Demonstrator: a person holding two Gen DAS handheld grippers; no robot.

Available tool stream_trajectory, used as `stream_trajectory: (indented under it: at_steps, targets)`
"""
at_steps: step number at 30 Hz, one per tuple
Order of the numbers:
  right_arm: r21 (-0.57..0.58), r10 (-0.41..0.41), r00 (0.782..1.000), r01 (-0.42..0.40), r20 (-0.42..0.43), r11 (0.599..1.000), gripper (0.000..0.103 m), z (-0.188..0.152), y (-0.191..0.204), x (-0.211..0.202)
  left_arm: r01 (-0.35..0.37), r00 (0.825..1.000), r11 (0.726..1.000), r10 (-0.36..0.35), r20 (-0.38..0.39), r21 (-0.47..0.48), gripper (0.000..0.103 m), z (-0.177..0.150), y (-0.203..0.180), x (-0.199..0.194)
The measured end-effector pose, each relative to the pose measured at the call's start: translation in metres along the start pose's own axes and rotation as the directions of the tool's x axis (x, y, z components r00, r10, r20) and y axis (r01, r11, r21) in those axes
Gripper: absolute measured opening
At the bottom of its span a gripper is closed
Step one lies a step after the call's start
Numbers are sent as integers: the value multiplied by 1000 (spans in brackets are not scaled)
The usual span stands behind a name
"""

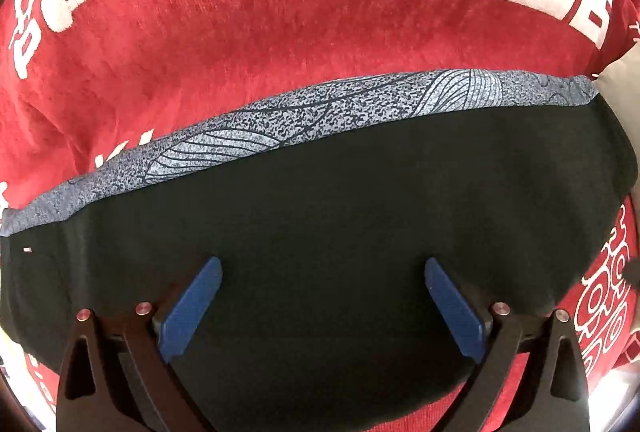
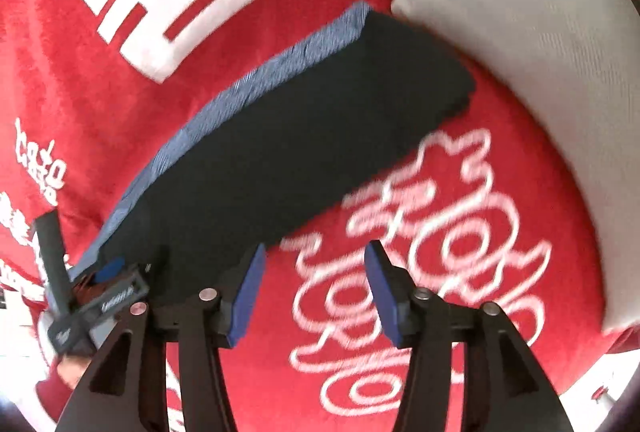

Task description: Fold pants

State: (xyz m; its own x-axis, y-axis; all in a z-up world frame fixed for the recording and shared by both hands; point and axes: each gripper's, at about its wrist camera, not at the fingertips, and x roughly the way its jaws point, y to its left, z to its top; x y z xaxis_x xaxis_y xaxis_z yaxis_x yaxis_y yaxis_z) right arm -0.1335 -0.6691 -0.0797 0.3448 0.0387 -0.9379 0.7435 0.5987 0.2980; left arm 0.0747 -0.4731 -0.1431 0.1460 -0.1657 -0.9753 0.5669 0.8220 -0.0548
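Risk sits mostly in the layers now, I judge. My left claw [image 1: 323, 306] hangs over the dark, near-black folded pants [image 1: 320, 232] with its blue pads well apart and nothing between them. My right claw [image 2: 316, 292] is also apart and empty, and hangs over the red plush blanket with white lettering [image 2: 420, 252], just beside the near edge of the pants.

The pants lie as a long flat band on that blanket, with a strip of grey-blue patterned fabric [image 1: 320, 111] showing along the far edge; I cannot tell whether it is the garment's lining or a lower layer. One end reaches close to a pale off-white cushion [image 2: 520, 31].

If I drop a claw carelessly, a pad may catch only the top layer, and lifting it would peel the fold open. The plush pile could also drag on the underside and skew the band if I slide it. The right wrist view is smeared, so judging that edge is unreliable; a pinch there might grab blanket along with cloth.
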Motion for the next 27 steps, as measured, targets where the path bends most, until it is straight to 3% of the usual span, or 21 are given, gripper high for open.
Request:
stream_trajectory:
  at_steps: [8,17,21,27]
  targets:
    - [90,74,996,-71,-39,993,57,-29,-18,-1,-6,1000,1000,6,-2,3,102,2,2,5]
    - [149,151,988,-144,-34,978,64,-33,-36,-5,-6,1000,1000,6,0,0,102,1,0,3]
    - [193,208,978,-202,-12,960,73,-43,-51,-17,5,1000,1000,-6,-14,-3,102,1,1,5]
    - [287,275,961,-274,39,918,75,-55,-72,-23,1,999,1000,-1,-47,-2,102,7,-1,6]
